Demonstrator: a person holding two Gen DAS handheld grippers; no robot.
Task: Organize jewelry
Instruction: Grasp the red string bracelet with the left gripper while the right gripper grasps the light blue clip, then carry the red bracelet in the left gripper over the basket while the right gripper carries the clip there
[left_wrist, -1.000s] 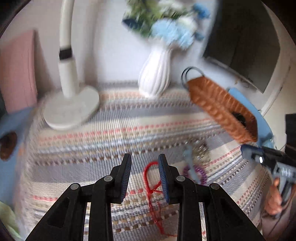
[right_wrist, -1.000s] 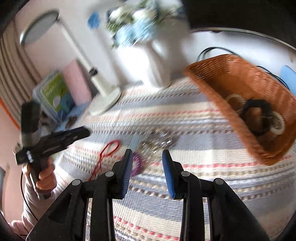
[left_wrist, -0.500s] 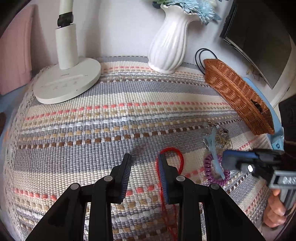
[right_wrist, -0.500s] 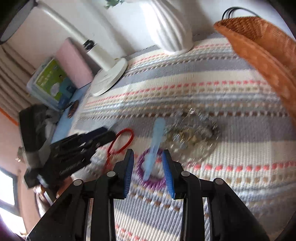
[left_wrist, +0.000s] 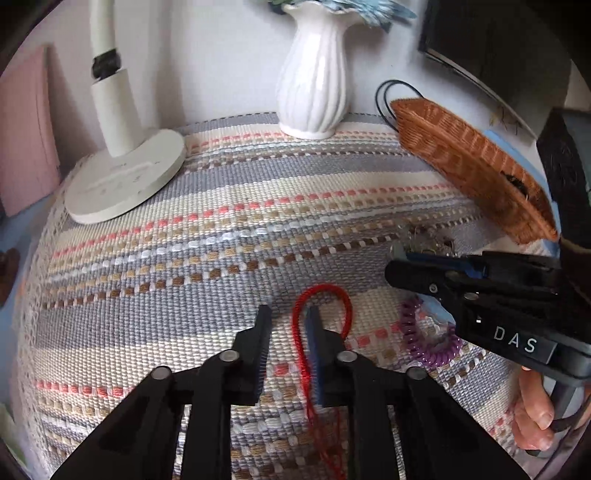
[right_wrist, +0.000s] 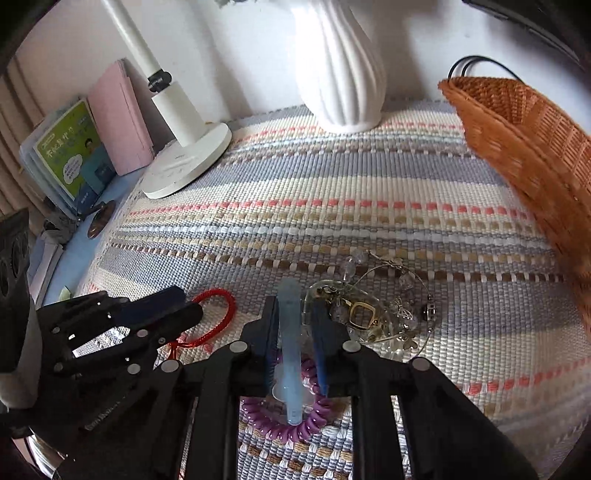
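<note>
Both hand-held grippers lower, jaws closing: left (left_wrist: 286, 343) beside red cord (left_wrist: 321, 314), right "DAS" (right_wrist: 293, 343) around blue clip (right_wrist: 290, 332).

Both grippers are matte black plastic, built from angular, strut-like arms with open triangular gaps between them. The left gripper (left_wrist: 286, 332) has round silver pivot pins, one on each inner link and one farther out on each side, and its fingers carry dark blue ribbed pads (left_wrist: 314, 343) on their inner faces. The right gripper (right_wrist: 293, 328) is the same build: black links, silver pins, blue pads (right_wrist: 271, 332). Seen from the left one's camera, its body bears white letters "DAS" on a flat black face, small silver screws near the tip, and a black handle behind, gripped by a hand (left_wrist: 535, 410).
</note>
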